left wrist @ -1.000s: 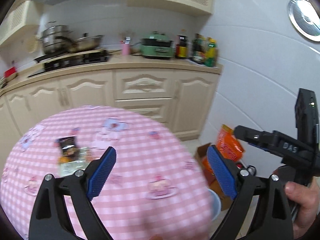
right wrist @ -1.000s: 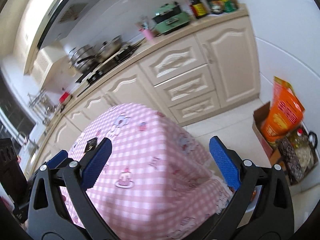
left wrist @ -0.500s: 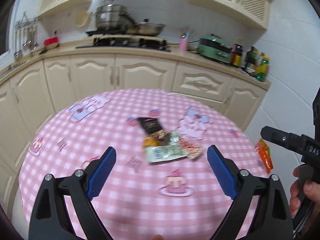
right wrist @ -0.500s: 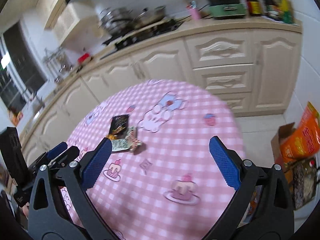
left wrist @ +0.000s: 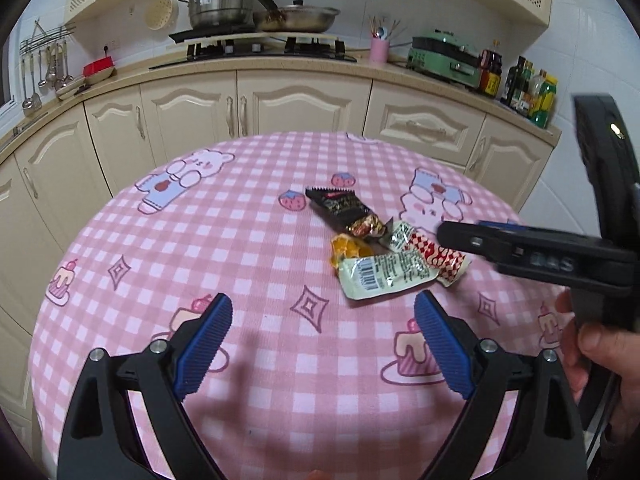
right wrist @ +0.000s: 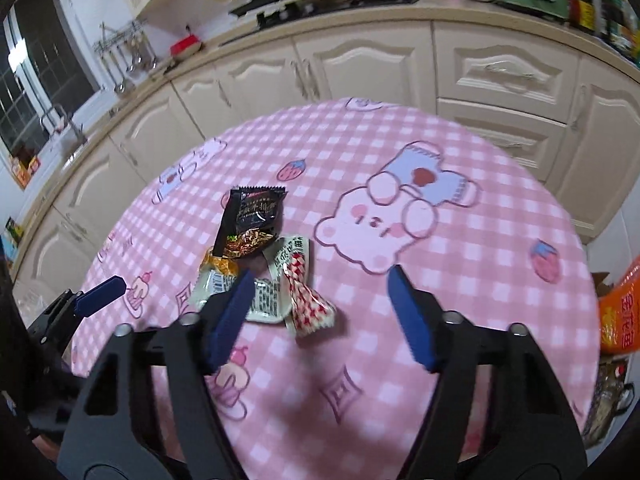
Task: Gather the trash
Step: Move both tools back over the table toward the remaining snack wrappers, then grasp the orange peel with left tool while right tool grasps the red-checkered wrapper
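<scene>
Nearest the left wrist camera, the left gripper (left wrist: 322, 336) is hovering over the near part of a round table (left wrist: 240, 248) covered in a pink checked cloth printed with cakes, strawberries and bears. Its two blue-padded fingers (left wrist: 204, 344) are spread wide apart, grasping nothing.

Just past those fingers and a little to the right, a small heap of empty snack wrappers is lying on the cloth. A pale wrapper with a barcode (left wrist: 384, 274) is sitting closest, an orange wrapper (left wrist: 346, 248) is touching its left end, a red-and-white patterned wrapper (left wrist: 434, 256) is lying against its right side, and a black wrapper (left wrist: 344, 208) is resting just behind them.

The right gripper (left wrist: 452, 236) is reaching in from the right, hovering over the red-and-white wrapper, with a hand (left wrist: 600, 360) on its handle. In the right wrist view, the right gripper (right wrist: 322, 312) is also splayed wide and holding nothing; its left finger (right wrist: 230, 320) is overlapping the pale wrapper (right wrist: 268, 300), and whether it is touching is unclear.

Beyond the table, cream kitchen cabinets (left wrist: 256, 108) are running along the wall. On the counter, a steel pot (left wrist: 220, 2) and a pan (left wrist: 300, 18) are sitting on a stove, with a pink utensil cup (left wrist: 379, 48), a green appliance (left wrist: 444, 58) and bottles (left wrist: 532, 88) to the right.
</scene>
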`<state>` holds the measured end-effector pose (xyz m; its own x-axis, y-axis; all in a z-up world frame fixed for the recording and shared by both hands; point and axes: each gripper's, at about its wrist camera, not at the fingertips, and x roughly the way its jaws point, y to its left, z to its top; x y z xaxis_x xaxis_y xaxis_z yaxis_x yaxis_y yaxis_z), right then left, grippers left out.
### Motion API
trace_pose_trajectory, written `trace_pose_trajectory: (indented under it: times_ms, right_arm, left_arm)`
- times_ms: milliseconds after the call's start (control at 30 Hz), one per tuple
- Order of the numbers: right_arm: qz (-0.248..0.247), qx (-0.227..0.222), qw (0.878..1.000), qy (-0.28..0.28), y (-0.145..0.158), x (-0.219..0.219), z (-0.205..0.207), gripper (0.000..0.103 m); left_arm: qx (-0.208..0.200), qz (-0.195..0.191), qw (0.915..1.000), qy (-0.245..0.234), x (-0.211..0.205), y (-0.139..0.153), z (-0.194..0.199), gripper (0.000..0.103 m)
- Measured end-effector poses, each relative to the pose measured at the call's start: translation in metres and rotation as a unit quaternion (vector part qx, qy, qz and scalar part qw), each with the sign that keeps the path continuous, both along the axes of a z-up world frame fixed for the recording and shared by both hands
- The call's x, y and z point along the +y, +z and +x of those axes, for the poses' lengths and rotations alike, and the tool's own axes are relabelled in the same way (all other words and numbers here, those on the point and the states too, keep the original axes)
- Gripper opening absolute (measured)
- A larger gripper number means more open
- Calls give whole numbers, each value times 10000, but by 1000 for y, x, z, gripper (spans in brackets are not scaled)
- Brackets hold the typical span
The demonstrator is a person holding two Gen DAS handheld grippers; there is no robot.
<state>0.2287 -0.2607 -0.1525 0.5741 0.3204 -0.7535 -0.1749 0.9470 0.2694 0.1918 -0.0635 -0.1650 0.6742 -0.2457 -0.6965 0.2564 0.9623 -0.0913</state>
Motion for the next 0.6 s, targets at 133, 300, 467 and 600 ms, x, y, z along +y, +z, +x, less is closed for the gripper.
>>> trace_pose_trajectory:
  times_ms: [133, 300, 467, 600]
  right_arm:
    - [-193, 144, 9991, 356, -11, 19, 14, 52]
    - [-333, 78, 9991, 245, -15, 11, 8, 17]
    - [-229, -43, 9997, -35, -14, -14, -17, 13]
    - [-34, -127, 9996, -252, -11, -35, -33, 13]
  left_arm:
    - [113, 32, 9999, -28, -3, -6, 6, 91]
    - [119, 99, 9998, -86, -9, -6, 11, 91]
    - [221, 60, 9995, -208, -19, -8, 20, 91]
    - [320, 48, 9991, -256, -29, -11, 29, 91]
